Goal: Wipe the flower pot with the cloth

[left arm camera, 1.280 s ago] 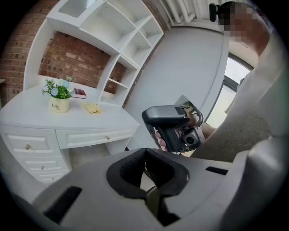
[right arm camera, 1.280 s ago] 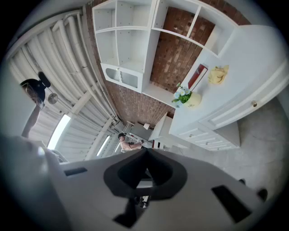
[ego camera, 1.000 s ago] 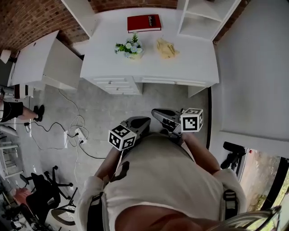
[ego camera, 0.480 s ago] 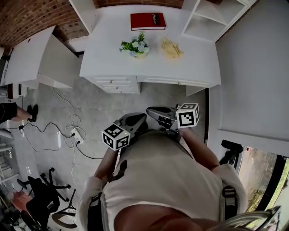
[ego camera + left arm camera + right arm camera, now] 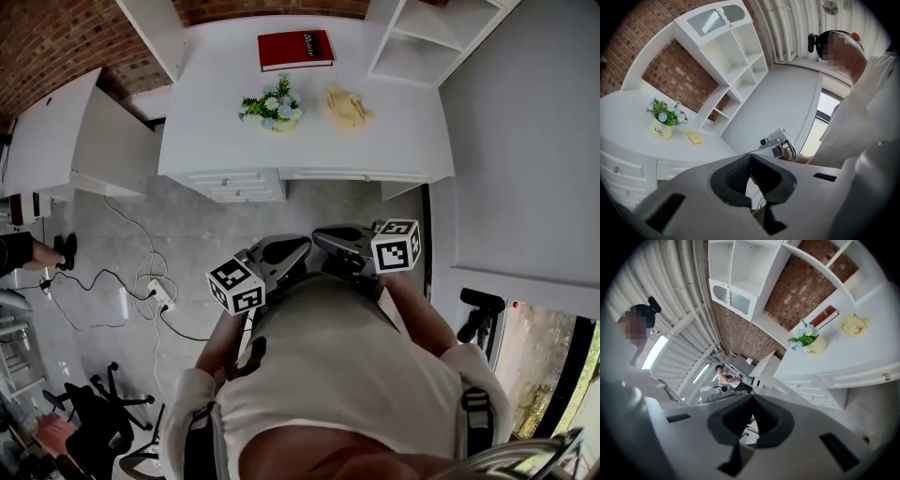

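Note:
The flower pot [image 5: 271, 106], a cream pot with blue and white flowers, stands on the white desk [image 5: 216, 131]. The crumpled yellow cloth [image 5: 347, 105] lies just to its right. Both grippers are held close to the person's body, well short of the desk. My left gripper [image 5: 298, 247] and right gripper [image 5: 322, 235] point toward each other, both shut and empty. The left gripper view shows the pot [image 5: 663, 123], the cloth [image 5: 694, 137] and the right gripper [image 5: 776, 143] beyond my shut left gripper [image 5: 750, 160]. The right gripper view shows the pot [image 5: 809, 341] and cloth [image 5: 853, 324] past my shut right gripper [image 5: 752, 401].
A red book [image 5: 295, 49] lies at the back of the desk, and an open white shelf unit [image 5: 412, 42] stands at its right. Drawers [image 5: 234, 183] face me. Cables and a power strip [image 5: 155, 286] lie on the grey floor at the left. Another person [image 5: 725, 376] sits far off.
The left gripper's marker cube has drifted left in the head view and the right one has shifted slightly. Both stay shut and empty. The desk stays at the same distance.

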Demonstrator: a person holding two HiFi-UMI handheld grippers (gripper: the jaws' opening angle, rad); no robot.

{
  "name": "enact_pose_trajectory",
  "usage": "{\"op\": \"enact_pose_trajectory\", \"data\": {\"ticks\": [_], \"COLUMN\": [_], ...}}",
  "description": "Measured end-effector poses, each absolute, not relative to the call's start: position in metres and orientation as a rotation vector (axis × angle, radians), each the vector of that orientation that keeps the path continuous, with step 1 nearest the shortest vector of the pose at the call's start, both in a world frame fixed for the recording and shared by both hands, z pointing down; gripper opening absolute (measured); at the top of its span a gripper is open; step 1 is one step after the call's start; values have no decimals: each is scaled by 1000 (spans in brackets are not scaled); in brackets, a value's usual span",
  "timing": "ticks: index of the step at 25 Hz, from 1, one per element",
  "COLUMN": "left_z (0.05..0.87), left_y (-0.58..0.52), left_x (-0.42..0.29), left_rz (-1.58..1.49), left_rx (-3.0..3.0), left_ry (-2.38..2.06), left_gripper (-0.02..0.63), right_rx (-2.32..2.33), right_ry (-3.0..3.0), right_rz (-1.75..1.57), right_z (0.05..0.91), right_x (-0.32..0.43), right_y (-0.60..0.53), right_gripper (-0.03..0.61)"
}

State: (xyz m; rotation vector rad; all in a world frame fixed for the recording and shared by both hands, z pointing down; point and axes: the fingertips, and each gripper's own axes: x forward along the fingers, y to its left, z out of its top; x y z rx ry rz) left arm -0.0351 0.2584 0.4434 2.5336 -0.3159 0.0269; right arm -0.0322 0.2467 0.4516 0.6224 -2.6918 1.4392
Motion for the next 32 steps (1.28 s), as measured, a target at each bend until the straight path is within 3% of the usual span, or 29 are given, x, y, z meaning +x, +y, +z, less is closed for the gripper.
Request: {"op": "enact_pose_trajectory", "data": {"ticks": [10, 22, 32], "left_z": [412, 401, 398], "left_y": [231, 233, 230], "left_x": [37, 143, 181], "left_rz": [-12, 138, 179], "left_rx": [2609, 2701, 2702], "left_ry": [-153, 7, 127], "left_gripper": [20, 20, 20], "right_rx": [283, -290, -701], "right_ry": [-2799, -2666, -2587], "right_rz": [1414, 975, 726], "right_z": [431, 427, 424], "right_x": [28, 68, 106], "right_y": [231, 269, 280], "right_gripper": [11, 9, 0]}}
